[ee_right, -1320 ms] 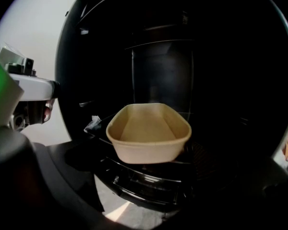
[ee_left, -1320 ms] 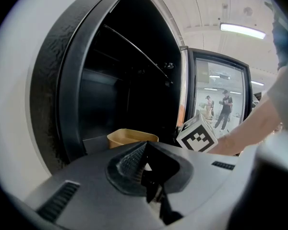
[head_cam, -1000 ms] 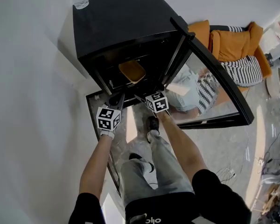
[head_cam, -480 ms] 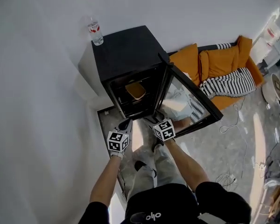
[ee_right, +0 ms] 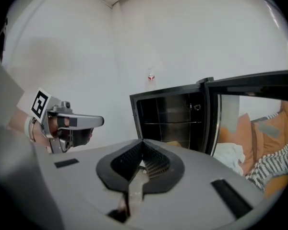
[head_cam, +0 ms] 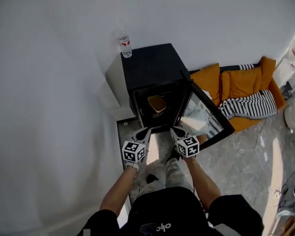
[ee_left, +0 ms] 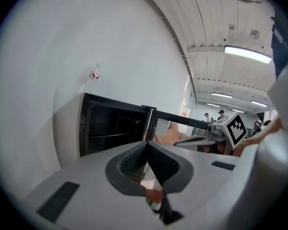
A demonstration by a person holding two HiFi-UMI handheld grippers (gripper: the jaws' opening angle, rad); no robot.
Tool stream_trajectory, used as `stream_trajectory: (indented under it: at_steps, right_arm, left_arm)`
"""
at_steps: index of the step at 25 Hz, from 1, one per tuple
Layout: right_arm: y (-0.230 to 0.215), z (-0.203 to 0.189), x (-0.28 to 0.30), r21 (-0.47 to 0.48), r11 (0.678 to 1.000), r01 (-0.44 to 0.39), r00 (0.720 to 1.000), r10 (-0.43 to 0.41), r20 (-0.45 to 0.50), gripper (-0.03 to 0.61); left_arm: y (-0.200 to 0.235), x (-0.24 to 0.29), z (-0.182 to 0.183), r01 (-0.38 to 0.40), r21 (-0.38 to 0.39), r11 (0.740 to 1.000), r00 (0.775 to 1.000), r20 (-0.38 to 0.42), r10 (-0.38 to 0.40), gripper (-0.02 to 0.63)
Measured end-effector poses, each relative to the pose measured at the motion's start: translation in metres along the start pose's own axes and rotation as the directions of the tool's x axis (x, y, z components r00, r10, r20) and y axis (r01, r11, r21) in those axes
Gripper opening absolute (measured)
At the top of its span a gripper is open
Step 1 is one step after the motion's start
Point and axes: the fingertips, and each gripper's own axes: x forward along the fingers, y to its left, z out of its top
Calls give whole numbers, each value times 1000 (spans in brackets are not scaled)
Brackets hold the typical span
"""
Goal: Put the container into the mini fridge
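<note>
The black mini fridge [head_cam: 155, 70] stands against the white wall with its glass door [head_cam: 206, 117] swung open to the right. A tan container [head_cam: 157, 103] rests on a shelf inside, with neither gripper touching it. My left gripper [head_cam: 143, 133] and right gripper [head_cam: 175, 132] hover side by side in front of the opening, a short way back from it. Both are shut and hold nothing. In the left gripper view the jaws [ee_left: 146, 145] meet at their tips before the fridge [ee_left: 113, 128]. The right gripper [ee_right: 142, 142] shows the same, facing the shelves [ee_right: 173, 119].
A water bottle [head_cam: 125, 45] stands on the fridge's top back left corner. Orange cushions [head_cam: 236, 82] and a striped cloth [head_cam: 248, 104] lie on the floor to the right, past the door. Cables [head_cam: 246, 151] trail over the grey floor. My legs are below the grippers.
Both grippers have drawn back from the fridge opening, and the view has backed away with them. The container stays on the shelf inside. The door remains open.
</note>
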Motion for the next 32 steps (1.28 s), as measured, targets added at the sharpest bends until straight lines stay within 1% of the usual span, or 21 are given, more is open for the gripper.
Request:
stream_trajectory:
  at_steps: [5, 11, 17, 32]
  right_arm:
    - [7, 32, -12, -27, 1000, -11, 998, 12, 55, 9]
    - [13, 55, -16, -32, 999, -29, 995, 32, 93, 9]
    - [17, 59, -10, -37, 998, -48, 994, 51, 93, 9]
    - [18, 55, -5, -43, 997, -61, 995, 64, 82, 9]
  left_arm:
    - [4, -5, 24, -26, -4, 1000, 999, 43, 26, 8]
    - [6, -12, 36, -35, 10, 999, 998, 53, 35, 8]
    - [3, -12, 34, -22, 31, 999, 999, 37, 21, 8]
    - [8, -10, 29, -28, 0, 1000, 999, 39, 28, 8]
